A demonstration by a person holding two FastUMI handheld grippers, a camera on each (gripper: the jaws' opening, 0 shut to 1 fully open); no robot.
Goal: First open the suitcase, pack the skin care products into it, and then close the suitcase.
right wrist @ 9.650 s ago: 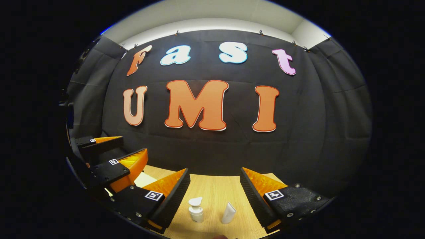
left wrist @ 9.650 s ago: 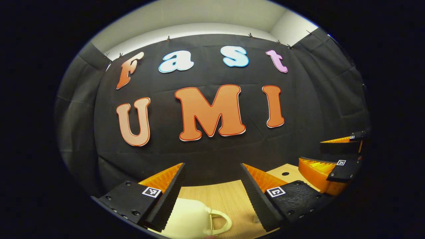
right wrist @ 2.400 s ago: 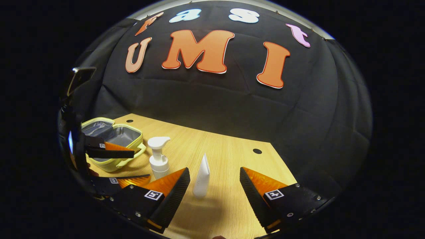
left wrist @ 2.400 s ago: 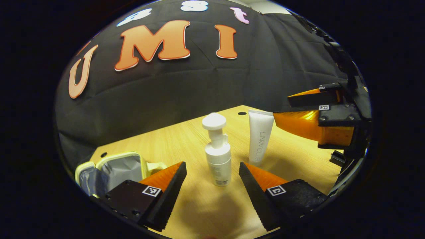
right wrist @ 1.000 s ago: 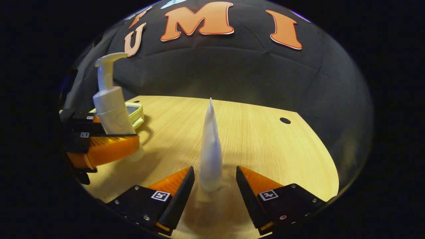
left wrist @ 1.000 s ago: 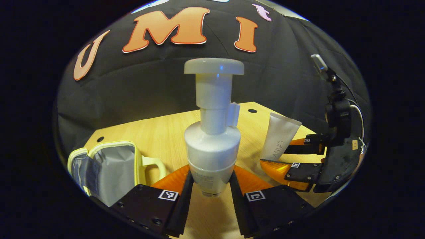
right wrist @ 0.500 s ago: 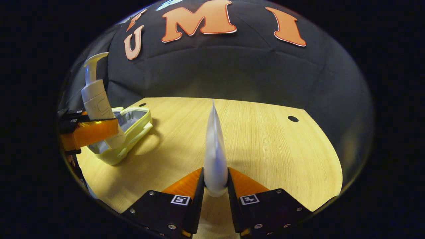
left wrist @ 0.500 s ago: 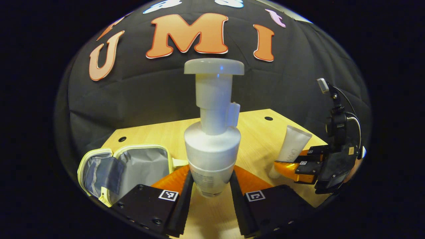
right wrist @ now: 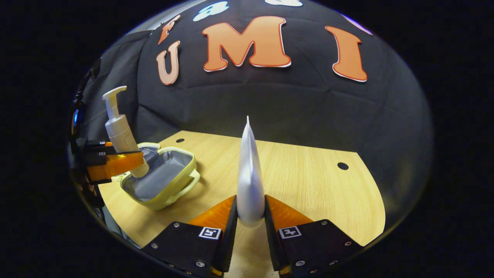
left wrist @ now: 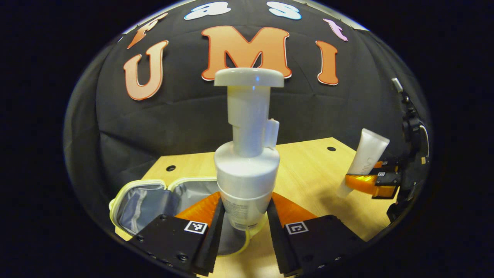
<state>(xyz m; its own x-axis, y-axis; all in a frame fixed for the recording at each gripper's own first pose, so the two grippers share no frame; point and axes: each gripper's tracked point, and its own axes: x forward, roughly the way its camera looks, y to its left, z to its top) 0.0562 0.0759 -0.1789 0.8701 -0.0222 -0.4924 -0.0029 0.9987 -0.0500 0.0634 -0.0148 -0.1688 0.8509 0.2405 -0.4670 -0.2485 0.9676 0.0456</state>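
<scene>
Packing step: left hand-held gripper point(left wrist: 243, 216) clamped on pump bottle point(left wrist: 247, 154) above open suitcase point(right wrist: 162, 179); right hand-held gripper point(right wrist: 250, 222) clenched on tube point(right wrist: 249, 177). Next, probably: lower bottle in, let go.

1 pump bottle point(left wrist: 247, 170), 1 tube point(right wrist: 250, 181), 1 suitcase point(right wrist: 162, 181) (open), 2 grippers, prob. 1 table point(right wrist: 308, 185).

A pale wooden bench point(right wrist: 308, 181) with small dark round holes filled the lower frame; an open pale-yellow, grey-lined zip suitcase point(right wrist: 162, 177) lay on it at lower left.
</scene>
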